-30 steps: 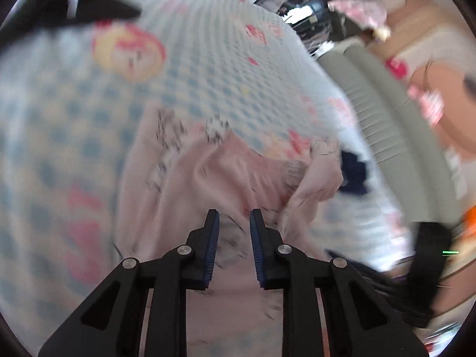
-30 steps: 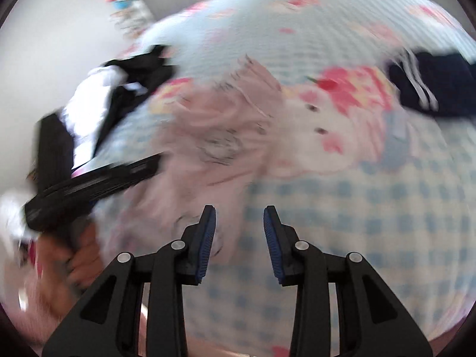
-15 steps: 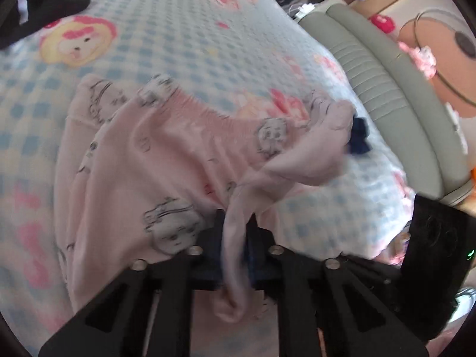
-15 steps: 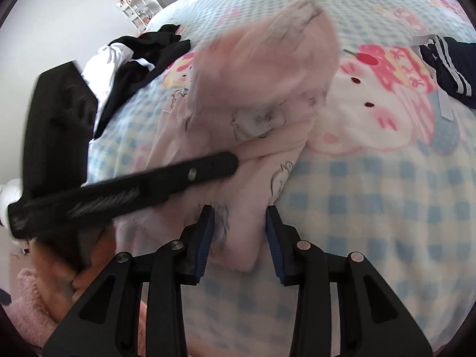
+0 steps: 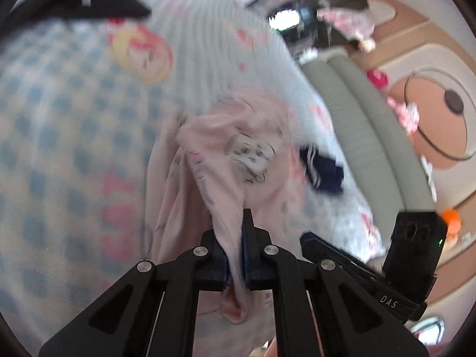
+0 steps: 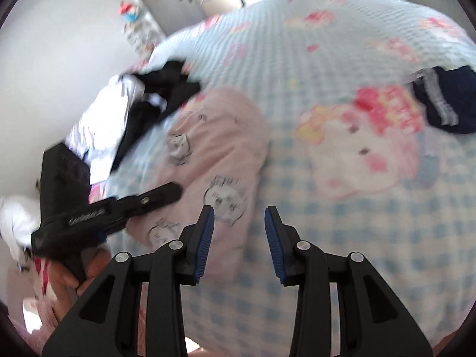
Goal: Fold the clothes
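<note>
I judge the fold barely begun: my left tongs (image 5: 235, 238) are clenched on a bunched edge of the pink garment (image 5: 238, 160), which lies rumpled on the checked bed (image 5: 59, 119). My right tongs (image 6: 239, 232) stand released, gripping nothing, just over its near edge. Its long axis runs away from me up the bed, with flattening and folding all left.

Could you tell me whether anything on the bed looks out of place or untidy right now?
Yes. The pink garment lies bunched, one end pinched in the left gripper. A black and white clothes heap sprawls at the bed's edge, and a crumpled navy garment lies apart on the checked bedspread.
</note>
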